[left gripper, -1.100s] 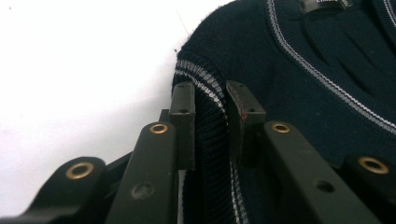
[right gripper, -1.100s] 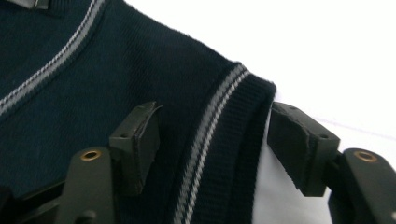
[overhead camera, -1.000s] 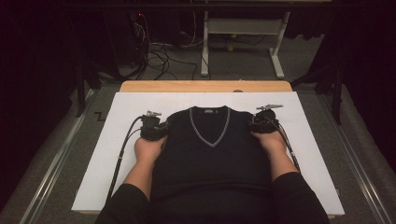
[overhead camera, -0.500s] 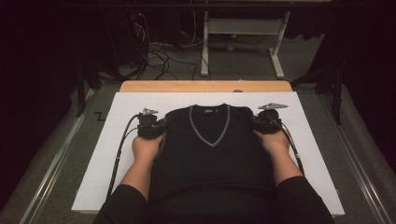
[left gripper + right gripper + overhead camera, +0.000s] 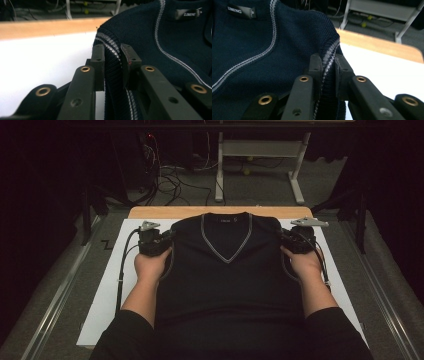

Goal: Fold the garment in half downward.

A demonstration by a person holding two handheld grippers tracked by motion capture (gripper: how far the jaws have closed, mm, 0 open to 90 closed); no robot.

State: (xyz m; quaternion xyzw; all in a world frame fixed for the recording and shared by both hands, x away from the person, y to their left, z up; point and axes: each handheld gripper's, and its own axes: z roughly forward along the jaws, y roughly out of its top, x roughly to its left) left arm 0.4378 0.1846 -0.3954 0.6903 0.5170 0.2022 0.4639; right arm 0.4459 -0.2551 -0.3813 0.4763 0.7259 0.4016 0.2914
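On table: vest (image 5: 225,270) shoulders raised since earlier | left gripper (image 5: 167,239), right gripper (image 5: 284,239) fingers clamp armhole trims

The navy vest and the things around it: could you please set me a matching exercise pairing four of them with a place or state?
Things:
1. navy vest
2. left gripper
3. white sheet
4. neck label

Places or states:
A. lies on the wooden tabletop
B. sits inside the collar
C. clamped on a striped armhole edge
D. held at both shoulders, by this and the right gripper

Pairs: 1-D, 2-C, 3-A, 4-B
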